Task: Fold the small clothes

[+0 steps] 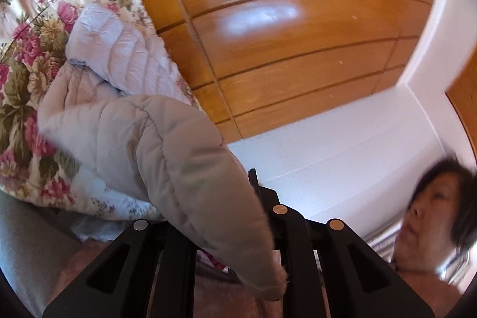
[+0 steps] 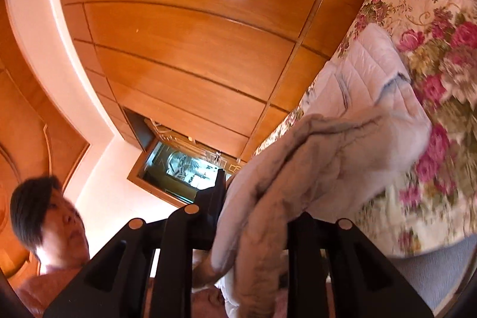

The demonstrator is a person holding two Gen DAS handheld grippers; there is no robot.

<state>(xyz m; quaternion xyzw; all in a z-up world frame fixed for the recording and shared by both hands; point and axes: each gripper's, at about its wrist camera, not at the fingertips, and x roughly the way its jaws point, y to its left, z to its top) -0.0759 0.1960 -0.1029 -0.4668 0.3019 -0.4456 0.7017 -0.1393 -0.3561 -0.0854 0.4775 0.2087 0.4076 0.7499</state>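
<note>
While both tools point up, the left gripper (image 1: 253,216) and right gripper (image 2: 250,216) each pinch the puffy jacket (image 1: 167,145), which hangs lifted above the flowered quilt (image 1: 26,64).

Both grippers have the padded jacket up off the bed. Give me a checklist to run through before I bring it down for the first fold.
1. Left gripper has cloth between its fingers: ok, the pale grey quilted jacket runs down between them.
2. Right gripper has cloth too: ok, the jacket drapes through it.
3. Both holds on matching edges: cannot tell, the grip points are hidden.
4. Jacket fully lifted off the floral bedspread: not ok, its far part looks to lie there.
5. Jacket spread flat between the grippers: not ok, bunched and creased.
6. Pictures sharp enough to judge: not ok, motion blur.
</note>
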